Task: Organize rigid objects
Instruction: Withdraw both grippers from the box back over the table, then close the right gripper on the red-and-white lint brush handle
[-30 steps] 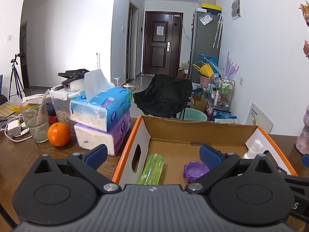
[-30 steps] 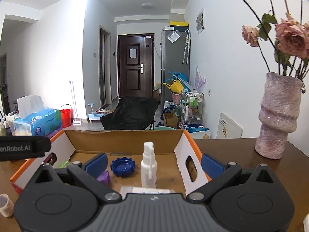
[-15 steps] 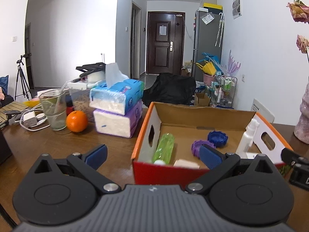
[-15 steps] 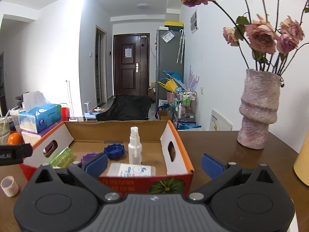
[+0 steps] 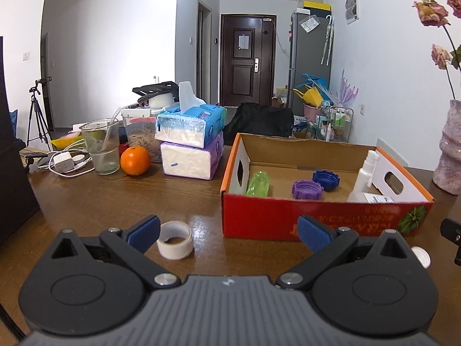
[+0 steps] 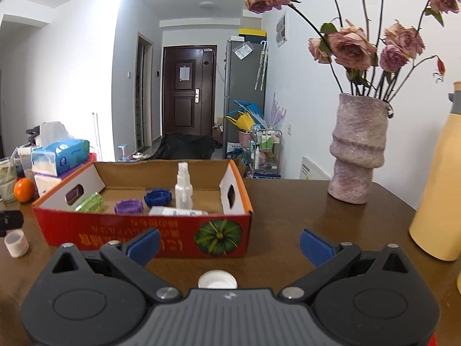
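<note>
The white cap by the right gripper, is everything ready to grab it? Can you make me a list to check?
1. Right gripper open: ok, fingers spread wide, nothing between them.
2. White cap in line: ok, it lies on the table between the fingers, close to the gripper body.
3. Cap fully seen: not ok, its near edge is hidden by the gripper.
4. Room in the cardboard box: ok, bare floor shows near the purple lid.
5. Left gripper out of the way: ok, open over by the tape roll.
6. Vase clear of the path: cannot tell.
</note>
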